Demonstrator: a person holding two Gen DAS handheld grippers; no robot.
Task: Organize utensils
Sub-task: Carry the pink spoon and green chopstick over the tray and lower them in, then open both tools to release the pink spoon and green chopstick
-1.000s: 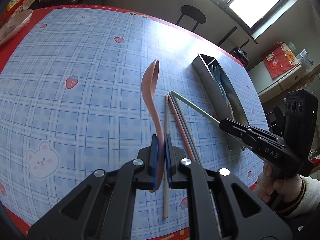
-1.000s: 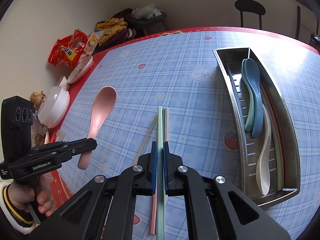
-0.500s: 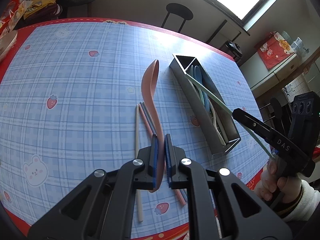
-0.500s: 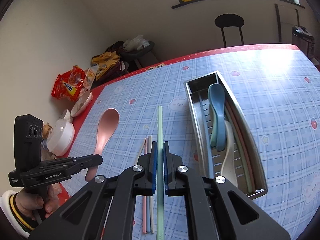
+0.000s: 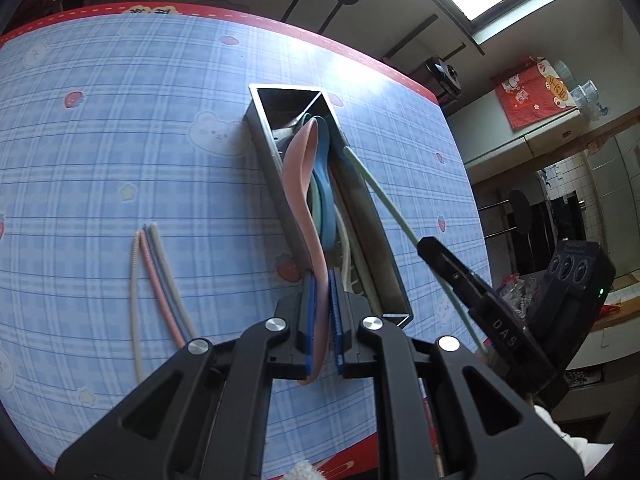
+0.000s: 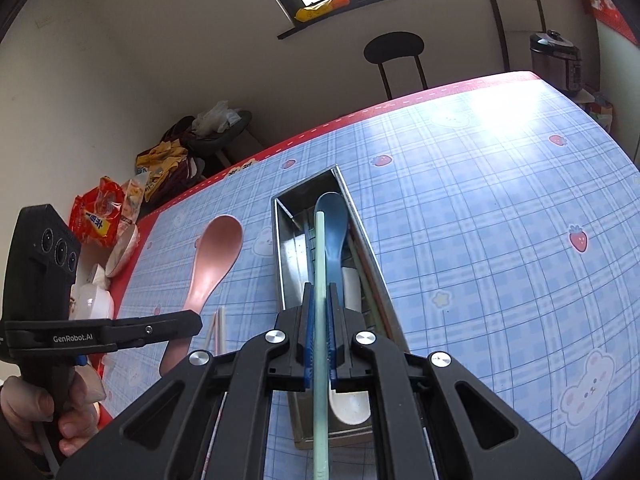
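**A:** So what was going on here? Both claws loaded?

**B:** Yep. The left claw point(image 5: 322, 320) was pinched on the pink spoon point(image 5: 299, 176) by its handle end, bowl pointing out over the tray point(image 5: 262, 128). The right claw point(image 6: 319, 332) was clamped on the green chopstick point(image 6: 320, 280), lined up lengthwise with the tray. My guess is holding them by the tail end lets each one drop in parallel to what's already there.

**A:** What's in the tray?

**B:** A blue spoon point(image 6: 334, 224), a white spoon point(image 6: 352, 404), a few sticks along the right wall. Pretty narrow, so anything crosswise would probably catch on the rims.

**A:** Anything left out?

**B:** Three chopsticks point(image 5: 154, 276) lay on the bench point(image 5: 120, 120), well apart from the tray on its left side. Loads of open bench around it, so neither claw looked boxed in. The only tight spot was both claws crowding the near end of the tray.
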